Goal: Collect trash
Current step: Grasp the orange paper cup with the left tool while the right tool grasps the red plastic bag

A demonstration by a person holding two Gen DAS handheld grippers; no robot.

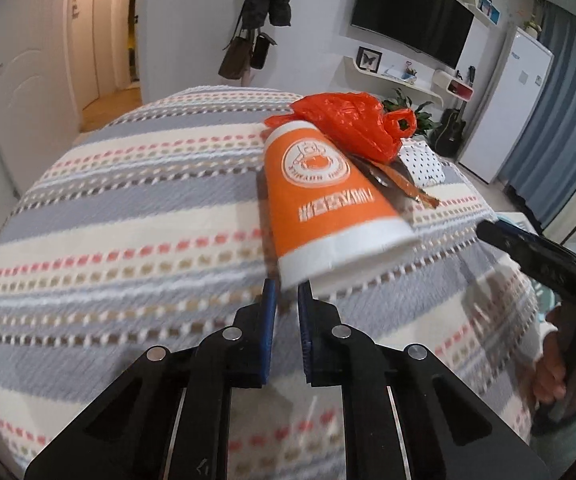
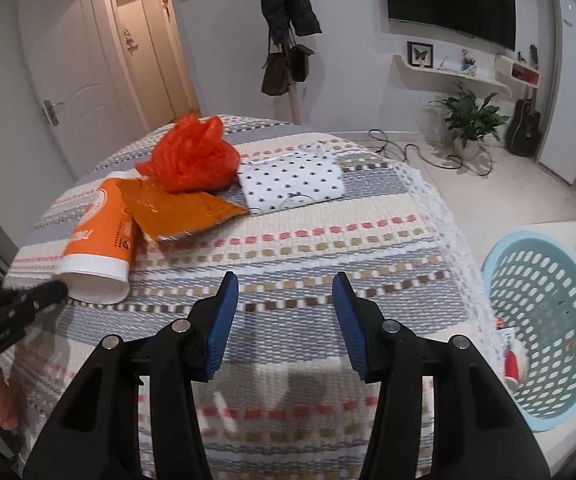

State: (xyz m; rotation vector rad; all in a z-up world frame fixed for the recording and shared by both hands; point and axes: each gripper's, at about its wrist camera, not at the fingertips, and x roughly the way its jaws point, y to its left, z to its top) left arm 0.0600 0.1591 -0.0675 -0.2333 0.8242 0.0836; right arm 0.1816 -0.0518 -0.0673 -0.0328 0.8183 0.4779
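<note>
Blue-padded left tongs (image 1: 286, 294) are clenched on the white rim of the cup (image 1: 319, 196), which lies on its side on the bed (image 1: 128, 208) beside an orange bag (image 1: 347, 124) and wrapper (image 2: 176, 208). Right tongs (image 2: 284, 292) hang released, empty, near the basket (image 2: 543, 320). Paper cup looks light and crushable; the rolled rim seems the stiffest hold.

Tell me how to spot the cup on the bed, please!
Find the bed's striped blanket, then the heap of orange things on it. The paper cup lies on its side at the near end of that heap, beside a flat orange wrapper and a crumpled orange plastic bag. Only it is a smooth tube with white rims and a round white logo.
</note>
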